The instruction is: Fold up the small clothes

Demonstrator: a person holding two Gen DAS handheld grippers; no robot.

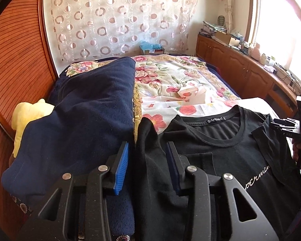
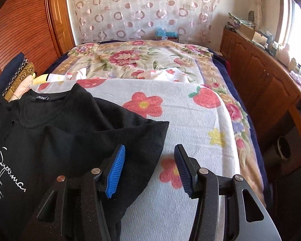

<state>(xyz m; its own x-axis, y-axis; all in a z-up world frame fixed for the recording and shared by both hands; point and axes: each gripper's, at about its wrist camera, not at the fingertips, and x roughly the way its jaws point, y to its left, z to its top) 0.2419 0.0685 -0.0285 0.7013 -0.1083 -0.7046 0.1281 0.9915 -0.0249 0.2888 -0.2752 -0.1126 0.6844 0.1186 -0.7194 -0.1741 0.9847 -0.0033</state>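
A black T-shirt (image 1: 220, 150) with white script lettering lies front up on a flower-print towel (image 2: 190, 120) on the bed, its neck label facing away from me. In the left wrist view a raised bunch of its sleeve (image 1: 148, 140) stands between the blue pads of my left gripper (image 1: 148, 146). That cloth touches the right pad, while the left pad's face shows bare. In the right wrist view my right gripper (image 2: 149, 147) is open over the shirt's other edge (image 2: 130, 132), its left finger above the black cloth and its right finger above the towel. The right gripper (image 1: 287, 126) also shows at the shirt's far side.
A folded navy blanket (image 1: 80, 110) and a yellow plush toy (image 1: 30, 116) lie left of the shirt. A white box (image 1: 192, 94) sits on the floral bedspread (image 2: 140, 60) beyond. Cluttered wooden cabinets (image 2: 260, 76) run along the right, and a wooden wardrobe (image 1: 16, 60) stands left.
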